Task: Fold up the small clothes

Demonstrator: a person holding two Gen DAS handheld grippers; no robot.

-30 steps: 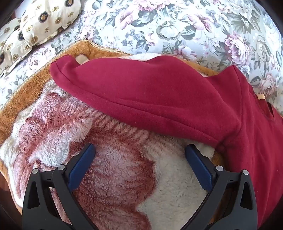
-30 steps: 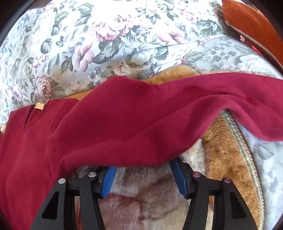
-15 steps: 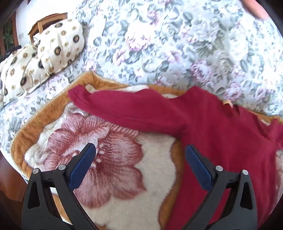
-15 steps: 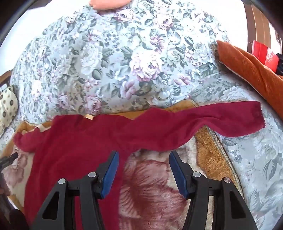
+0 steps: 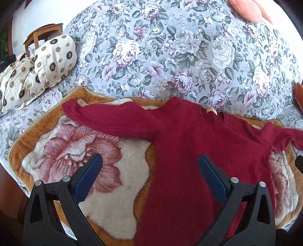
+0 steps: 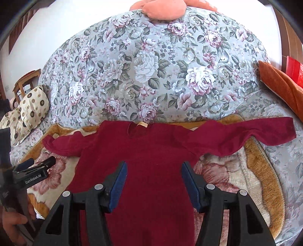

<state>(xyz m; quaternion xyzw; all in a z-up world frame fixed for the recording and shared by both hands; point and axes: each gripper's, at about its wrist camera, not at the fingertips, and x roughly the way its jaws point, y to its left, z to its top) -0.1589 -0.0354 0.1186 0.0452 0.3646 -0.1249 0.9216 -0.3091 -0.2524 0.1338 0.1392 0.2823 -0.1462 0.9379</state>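
A small dark red long-sleeved top [image 5: 191,151] [image 6: 153,151] lies flat, neck away from me, on a fluffy flower-patterned blanket [image 5: 106,181] [image 6: 223,170]. Both sleeves are spread out sideways. My left gripper [image 5: 150,170] hovers open above the blanket and the top's left side, holding nothing. My right gripper [image 6: 153,177] hovers open over the middle of the top's body, also with nothing in it. The left gripper [image 6: 36,166] also shows at the left edge of the right wrist view, held by a hand [image 6: 13,223].
The blanket lies on a sofa with a floral cover [image 5: 170,53] [image 6: 151,72]. Cream patterned cushions [image 5: 37,66] sit at the left, an orange cushion [image 6: 282,85] at the right, a pink one [image 6: 161,9] on top. A wooden chair [image 5: 41,36] stands far left.
Both grippers have pulled back and up from the sleeves, so the whole top now shows spread flat. Both stayed open.
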